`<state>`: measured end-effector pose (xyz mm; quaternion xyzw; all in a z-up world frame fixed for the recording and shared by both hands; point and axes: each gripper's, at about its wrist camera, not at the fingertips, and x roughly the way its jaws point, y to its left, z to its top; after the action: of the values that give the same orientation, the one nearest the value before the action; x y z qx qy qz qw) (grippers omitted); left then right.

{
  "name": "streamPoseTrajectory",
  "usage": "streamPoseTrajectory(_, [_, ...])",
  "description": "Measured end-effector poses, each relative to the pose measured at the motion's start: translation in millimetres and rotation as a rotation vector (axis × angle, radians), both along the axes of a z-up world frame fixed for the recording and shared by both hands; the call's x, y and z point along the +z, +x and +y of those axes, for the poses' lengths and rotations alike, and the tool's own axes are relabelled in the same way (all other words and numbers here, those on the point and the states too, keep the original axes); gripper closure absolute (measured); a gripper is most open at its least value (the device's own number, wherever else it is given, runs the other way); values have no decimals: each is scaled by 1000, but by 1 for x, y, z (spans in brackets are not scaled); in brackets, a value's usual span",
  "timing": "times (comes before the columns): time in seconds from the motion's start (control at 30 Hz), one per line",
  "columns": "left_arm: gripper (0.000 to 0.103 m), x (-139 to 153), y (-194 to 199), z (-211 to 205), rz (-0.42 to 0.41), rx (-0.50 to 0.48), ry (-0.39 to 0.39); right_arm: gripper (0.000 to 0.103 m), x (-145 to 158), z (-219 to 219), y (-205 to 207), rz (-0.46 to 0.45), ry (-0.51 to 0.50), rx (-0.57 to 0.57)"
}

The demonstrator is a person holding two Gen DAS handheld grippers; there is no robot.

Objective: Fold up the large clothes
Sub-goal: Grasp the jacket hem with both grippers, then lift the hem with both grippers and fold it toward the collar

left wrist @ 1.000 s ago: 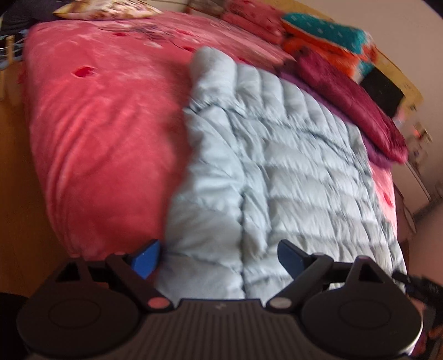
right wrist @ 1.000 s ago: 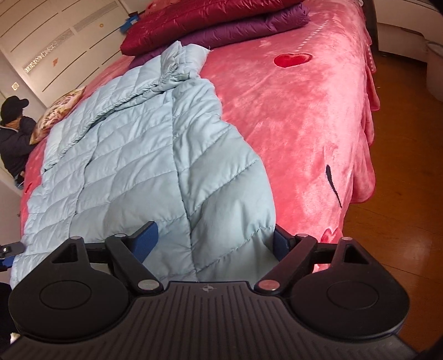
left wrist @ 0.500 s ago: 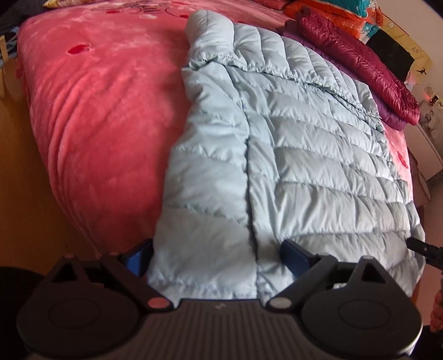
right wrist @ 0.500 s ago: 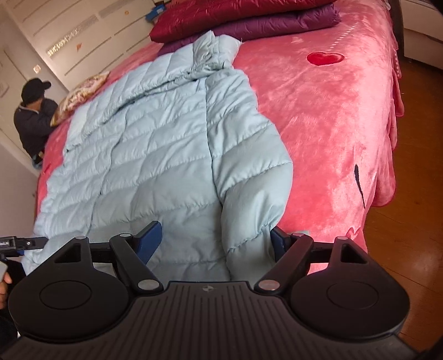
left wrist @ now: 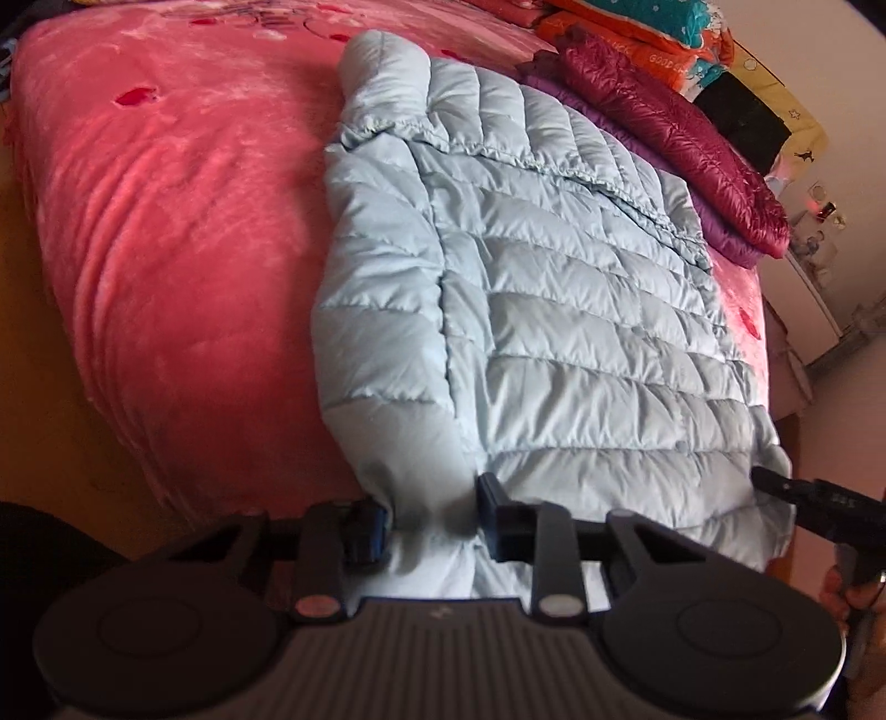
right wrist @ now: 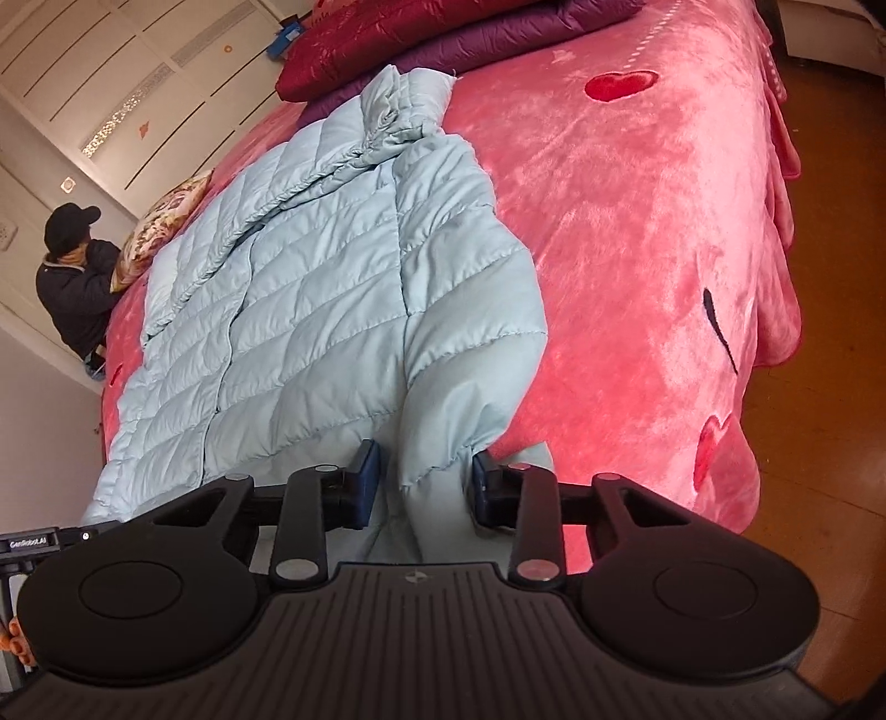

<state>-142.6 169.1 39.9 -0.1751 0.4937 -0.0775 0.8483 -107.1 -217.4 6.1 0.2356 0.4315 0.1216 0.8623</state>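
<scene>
Both grippers angled down at the near hem of the pale-blue down jacket [left wrist: 554,310] spread on the pink bed [left wrist: 183,238] — left gripper [left wrist: 432,518] and right gripper [right wrist: 423,487], jaws just closed, each pinching a sleeve cuff — an orange cushion [left wrist: 653,52] beyond the jacket reads "GOOD".

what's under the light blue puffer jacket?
The light blue puffer jacket lies on the pink plush blanket covering the bed; whatever is beneath the jacket's middle is hidden. Purple and maroon quilts lie beyond it.
</scene>
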Motion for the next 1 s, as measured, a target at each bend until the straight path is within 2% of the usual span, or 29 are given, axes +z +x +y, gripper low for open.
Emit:
streamPoseTrajectory(0.07, [74,-1,0,-2,-8,-14,3,61,-2,1,2,10,-5,2])
streamPoseTrajectory(0.13, [72,-2,1,-4,-8,-37,-8,55,-4,2,4,15,6,2])
streamPoseTrajectory(0.23, [53,-8,5,-8,4,-80,-17,41,-7,1,6,28,55,-7])
streamPoseTrajectory(0.3, [51,-8,5,-11,-5,-94,-15,40,-6,4,8,28,52,-3])
streamPoseTrajectory(0.33, [53,-7,5,-12,-10,-106,-3,39,-5,6,8,28,40,-1])
streamPoseTrajectory(0.4, [66,-5,4,-13,-20,-127,-2,39,-4,10,8,21,23,-1])
streamPoseTrajectory(0.43, [81,-4,5,-12,-18,-134,-18,43,-4,12,8,18,12,-2])
streamPoseTrajectory(0.47, [89,-4,6,-10,-13,-141,-43,51,-3,13,8,16,3,-6])
streamPoseTrajectory(0.5, [90,-3,7,-9,-9,-147,-64,55,-2,13,7,15,-4,-12])
streamPoseTrajectory(0.57, [94,-2,8,-9,-11,-160,-85,71,-1,12,6,13,-2,-24])
streamPoseTrajectory(0.63, [95,1,8,-10,-21,-179,-103,80,1,9,3,7,18,-28])
streamPoseTrajectory(0.7, [96,7,9,-8,-39,-191,-142,82,4,8,1,-2,58,-33])
streamPoseTrajectory(0.8, [96,16,14,1,-59,-176,-241,85,11,7,-1,-24,126,-44])
streamPoseTrajectory(1.0, [96,37,36,21,-114,-111,-440,88,34,-2,5,-112,362,-96])
